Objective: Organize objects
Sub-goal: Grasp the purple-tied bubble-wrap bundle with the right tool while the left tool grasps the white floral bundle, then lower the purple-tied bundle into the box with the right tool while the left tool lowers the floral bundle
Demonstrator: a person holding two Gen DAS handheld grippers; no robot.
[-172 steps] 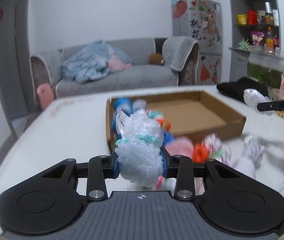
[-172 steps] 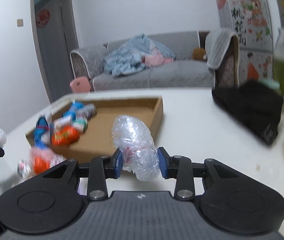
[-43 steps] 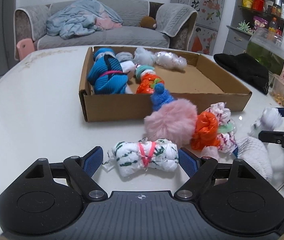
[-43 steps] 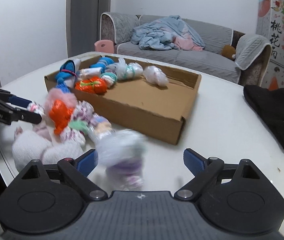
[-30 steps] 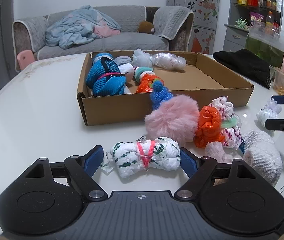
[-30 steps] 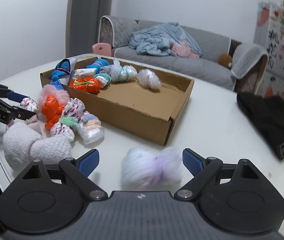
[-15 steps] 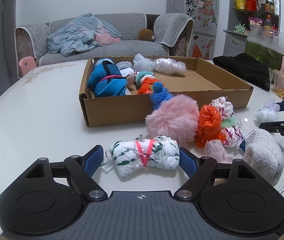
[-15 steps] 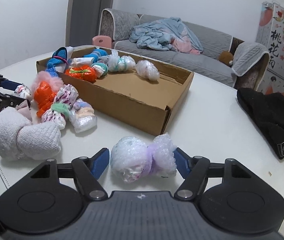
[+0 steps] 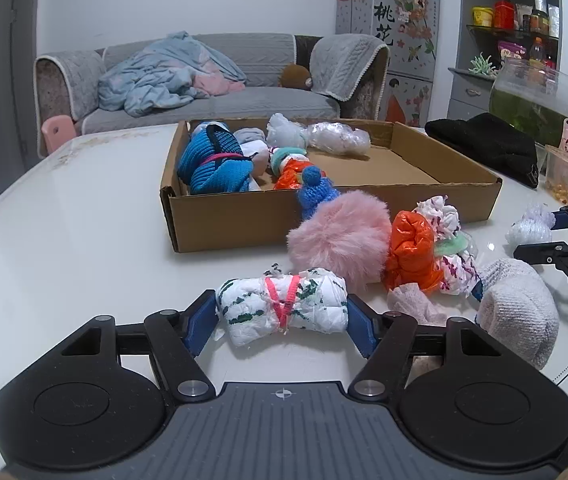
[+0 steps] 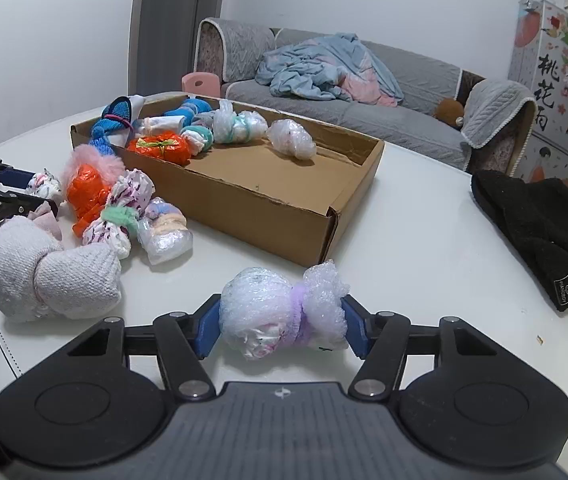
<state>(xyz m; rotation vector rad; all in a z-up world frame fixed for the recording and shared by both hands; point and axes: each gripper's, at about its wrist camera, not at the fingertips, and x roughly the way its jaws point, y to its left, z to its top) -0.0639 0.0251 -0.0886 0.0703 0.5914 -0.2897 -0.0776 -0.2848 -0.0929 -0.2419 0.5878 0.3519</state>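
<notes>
Left gripper (image 9: pixel 282 320) has just closed on the white-green bundle (image 9: pixel 282 310); right gripper (image 10: pixel 282 326) likewise on the bubble-wrap bundle (image 10: pixel 282 312). Both rest on the white table (image 9: pixel 64 240); beyond stand cardboard box (image 10: pixel 260 200) and grey sofa (image 9: pixel 212 96).

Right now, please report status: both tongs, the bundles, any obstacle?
Left tongs closing on green-print bundle. Right tongs closing on bubble-wrap bundle. Both bundles on table. Cardboard box ahead, path clear.

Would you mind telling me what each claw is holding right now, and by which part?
Left claw: white bundle with green marks, clamped at its two ends. Right claw: bubble-wrap bundle, also end to end. Both claws have just been closing.
</notes>
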